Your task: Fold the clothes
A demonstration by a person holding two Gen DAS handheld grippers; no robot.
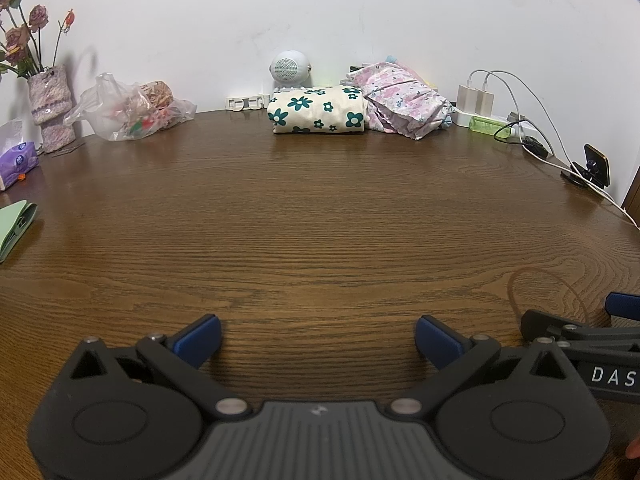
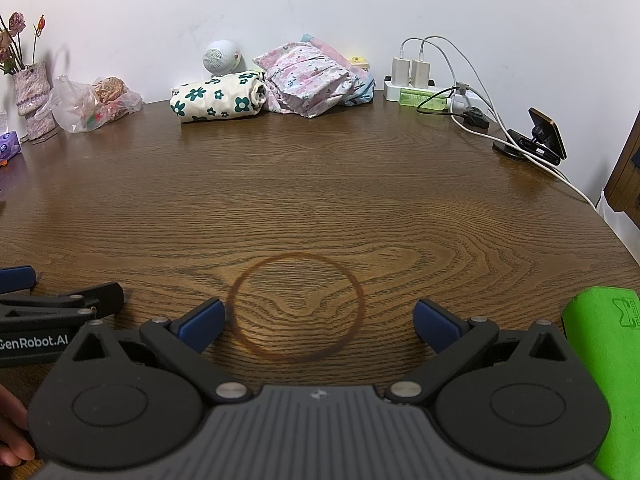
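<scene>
Table's [image 1: 320, 220] far edge: folded clothes [image 1: 318, 110] (fingers [image 1: 200, 336] distant).

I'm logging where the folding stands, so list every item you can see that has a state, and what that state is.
Left gripper: open, empty.
Right gripper: open, empty.
Cream garment with green flowers: folded, at the table's back edge.
Pink floral garment: bundled loosely.
Plastic bag: crumpled, filled.
Two white chargers: plugged in, cables attached.
</scene>
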